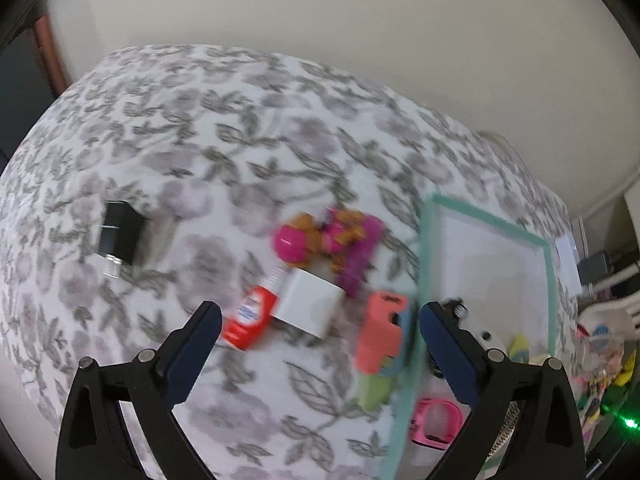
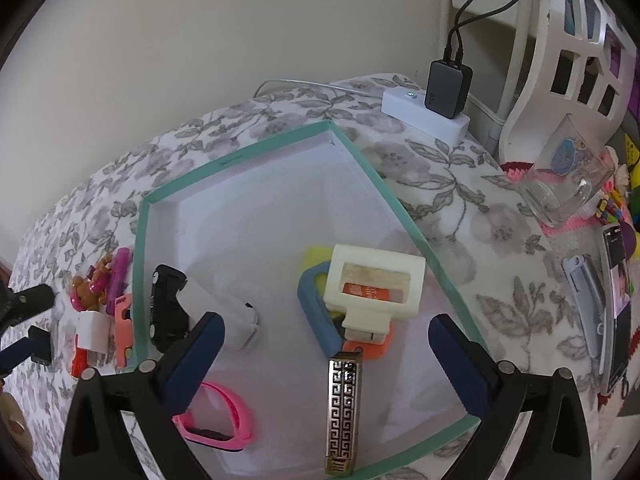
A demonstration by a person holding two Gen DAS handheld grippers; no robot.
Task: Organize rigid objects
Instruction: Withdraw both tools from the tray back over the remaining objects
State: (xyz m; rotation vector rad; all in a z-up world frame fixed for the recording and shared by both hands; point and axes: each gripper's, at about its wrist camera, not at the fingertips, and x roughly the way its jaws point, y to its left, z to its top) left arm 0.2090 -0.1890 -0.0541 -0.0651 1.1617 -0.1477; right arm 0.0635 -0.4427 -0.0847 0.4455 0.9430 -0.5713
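Roughly half done: teal-rimmed tray [image 2: 360, 160] holds pink band [image 2: 224, 420], patterned bar [image 2: 342, 408], cream clip [image 2: 376, 284]. Left on the floral surface [image 1: 160, 140]: red bottle [image 1: 250, 322], white adapter [image 1: 310, 308], pink toy [image 1: 320, 236], coral piece [image 1: 380, 332], black box [image 1: 120, 232]. Left tool [image 1: 320, 344] and right tool [image 2: 326, 348] both spread wide, empty.

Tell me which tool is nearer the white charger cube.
Left. The left tool hangs open just before the white charger cube outside the tray. The right tool is over the teal-rimmed tray, beyond its wall.

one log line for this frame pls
left tool: open, empty, over loose items | right tool: open, empty, over tray | patterned bar: in tray
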